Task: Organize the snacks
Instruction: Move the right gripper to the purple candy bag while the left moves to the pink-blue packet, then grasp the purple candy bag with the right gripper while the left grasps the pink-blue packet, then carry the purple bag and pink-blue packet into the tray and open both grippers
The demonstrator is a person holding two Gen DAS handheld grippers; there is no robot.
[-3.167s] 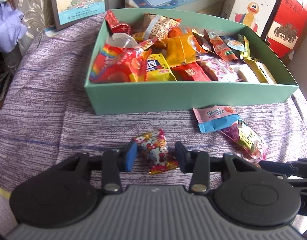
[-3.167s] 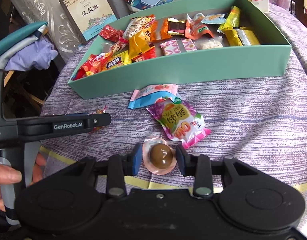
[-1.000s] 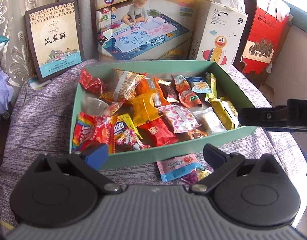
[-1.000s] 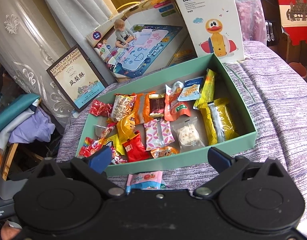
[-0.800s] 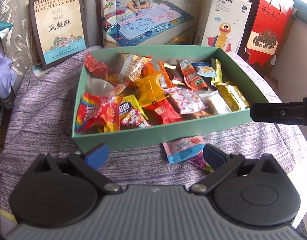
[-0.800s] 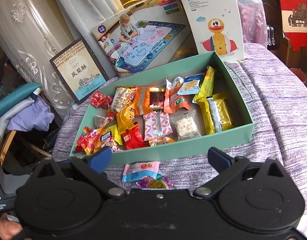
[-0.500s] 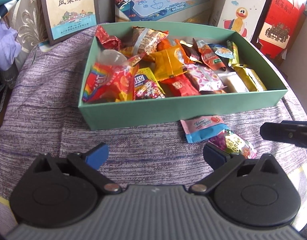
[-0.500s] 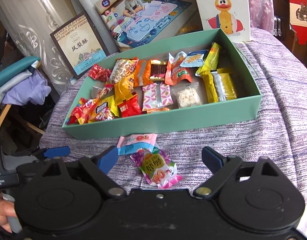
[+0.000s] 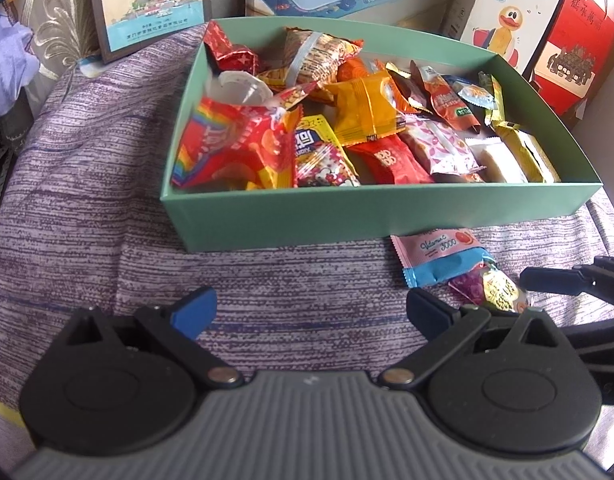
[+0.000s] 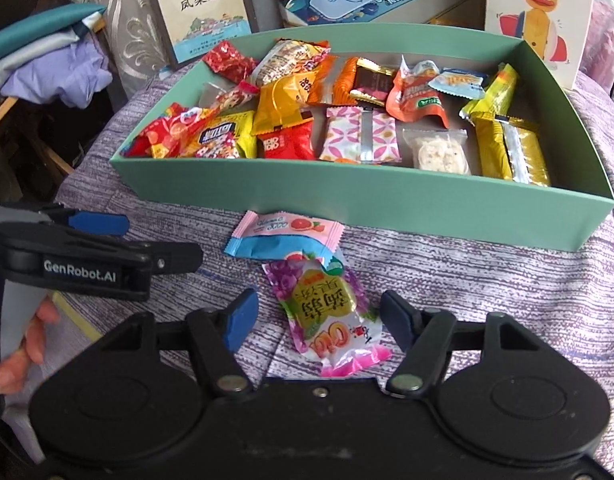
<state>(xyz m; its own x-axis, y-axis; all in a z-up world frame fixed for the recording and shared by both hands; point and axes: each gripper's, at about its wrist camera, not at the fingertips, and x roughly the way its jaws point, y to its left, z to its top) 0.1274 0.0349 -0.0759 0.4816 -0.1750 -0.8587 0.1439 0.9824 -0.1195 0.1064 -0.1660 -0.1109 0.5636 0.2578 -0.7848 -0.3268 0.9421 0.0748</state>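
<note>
In the left wrist view, the purple grape candy packet [image 9: 489,290] is half covered by the left gripper's right finger [image 9: 431,312] and by the pink-and-blue vitamin packet [image 9: 439,254]. The green box's [image 9: 347,212] near wall hides the lower edges of the front snacks. The duck toy box [image 10: 537,12] is cut off by the top edge in the right wrist view.

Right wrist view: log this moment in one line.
right gripper: closing around purple grape-print candy packet, pads not touching | left gripper: open, empty

One green box [image 10: 359,208] of snacks, two loose snack packets [image 10: 285,236] [image 10: 327,312] on the cloth, two tongs [image 10: 313,314] [image 9: 311,308]
</note>
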